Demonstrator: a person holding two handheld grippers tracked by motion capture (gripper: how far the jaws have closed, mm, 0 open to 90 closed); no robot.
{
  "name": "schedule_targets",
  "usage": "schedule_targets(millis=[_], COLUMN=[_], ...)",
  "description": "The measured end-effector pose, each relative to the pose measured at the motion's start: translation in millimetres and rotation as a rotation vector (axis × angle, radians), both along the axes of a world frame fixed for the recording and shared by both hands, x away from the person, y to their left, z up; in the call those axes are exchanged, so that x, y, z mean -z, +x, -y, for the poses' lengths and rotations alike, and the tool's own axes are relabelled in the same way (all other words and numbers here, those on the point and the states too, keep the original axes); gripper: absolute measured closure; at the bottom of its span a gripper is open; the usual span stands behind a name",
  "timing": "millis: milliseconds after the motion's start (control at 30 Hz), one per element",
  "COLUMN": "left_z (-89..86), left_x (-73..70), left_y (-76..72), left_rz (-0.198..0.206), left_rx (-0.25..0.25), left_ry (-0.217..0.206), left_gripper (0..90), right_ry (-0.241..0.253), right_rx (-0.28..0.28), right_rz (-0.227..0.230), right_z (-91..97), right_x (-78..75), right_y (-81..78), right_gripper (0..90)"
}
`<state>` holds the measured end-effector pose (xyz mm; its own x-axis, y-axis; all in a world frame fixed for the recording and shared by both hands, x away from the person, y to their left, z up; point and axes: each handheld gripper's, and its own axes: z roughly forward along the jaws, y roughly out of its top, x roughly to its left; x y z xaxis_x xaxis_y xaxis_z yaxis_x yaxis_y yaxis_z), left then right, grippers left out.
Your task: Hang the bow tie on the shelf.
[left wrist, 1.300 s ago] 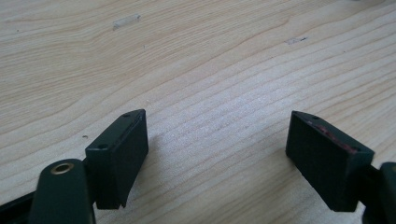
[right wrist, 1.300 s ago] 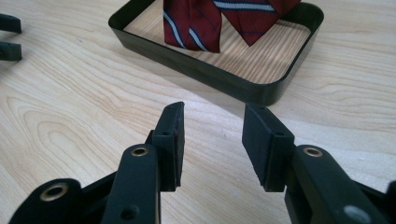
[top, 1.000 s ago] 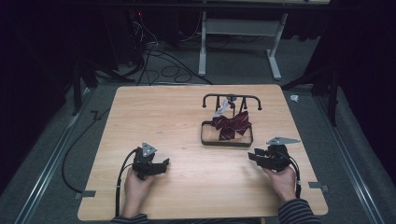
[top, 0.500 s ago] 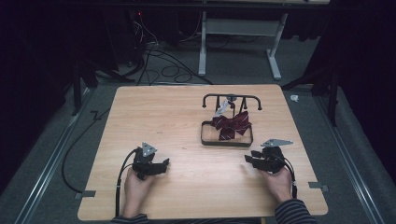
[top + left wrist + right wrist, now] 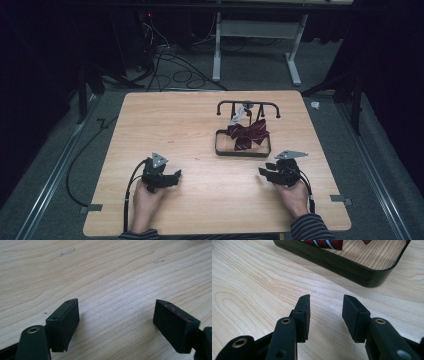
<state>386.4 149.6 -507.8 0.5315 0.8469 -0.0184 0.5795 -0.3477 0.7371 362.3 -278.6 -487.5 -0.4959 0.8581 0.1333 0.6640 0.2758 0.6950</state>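
A dark red striped bow tie (image 5: 248,132) hangs on a black stand with a rail on top (image 5: 248,105) and a low black frame base (image 5: 242,152), right of the table's middle. In the right gripper view the base's rim (image 5: 342,265) lies just ahead, with striped cloth (image 5: 324,243) inside it. My right gripper (image 5: 264,172) (image 5: 325,315) rests near the front right, jaws partly apart with nothing between them. My left gripper (image 5: 175,176) (image 5: 115,322) rests at the front left, open wide over bare wood.
The wooden table (image 5: 165,125) has bare room on its left half and front middle. Cables (image 5: 131,187) trail from each gripper toward the front edge. Beyond the far edge stand a white desk frame (image 5: 255,35) and floor cables (image 5: 165,55).
My right gripper has shifted a little to the left, toward the stand's base. The left gripper and the bow tie have stayed where they were.
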Motion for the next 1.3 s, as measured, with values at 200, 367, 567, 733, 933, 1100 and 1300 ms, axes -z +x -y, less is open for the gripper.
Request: schedule_targets(millis=[200,367,567,733,933,1100,1300], left_z=[0.0,0.1,0.0,0.1,0.1,0.1,0.1], left_x=[0.0,0.0,0.0,0.0,0.0,0.0,0.0], left_y=[0.0,0.0,0.0,0.0,0.0,-0.1,-0.1], left_rz=[0.000,0.000,0.000,0.001,0.000,0.001,0.001], left_rx=[0.000,0.000,0.000,0.000,0.000,0.000,0.000], left_ry=[0.000,0.000,0.000,0.001,0.001,0.002,0.001], left_gripper=[21.4,21.4,21.3,21.2,21.2,21.1,21.1], right_ry=[-0.004,-0.005,-0.009,0.004,-0.001,-0.075,-0.102], right_rx=[-0.005,-0.008,-0.009,-0.003,-0.014,-0.040,-0.058], right_rz=[0.002,0.005,0.004,0.009,0.035,0.102,0.114], right_z=[-3.1,-5.0,-7.0,-8.5,-10.1,-17.0,-20.7], right_x=[2.3,3.8,5.4,9.0,11.2,14.4,14.6], right_y=[0.7,0.9,1.4,0.7,-0.3,-5.0,-6.5], right_gripper=[59.4,59.2,58.7,58.0,53.9,50.8,48.7])
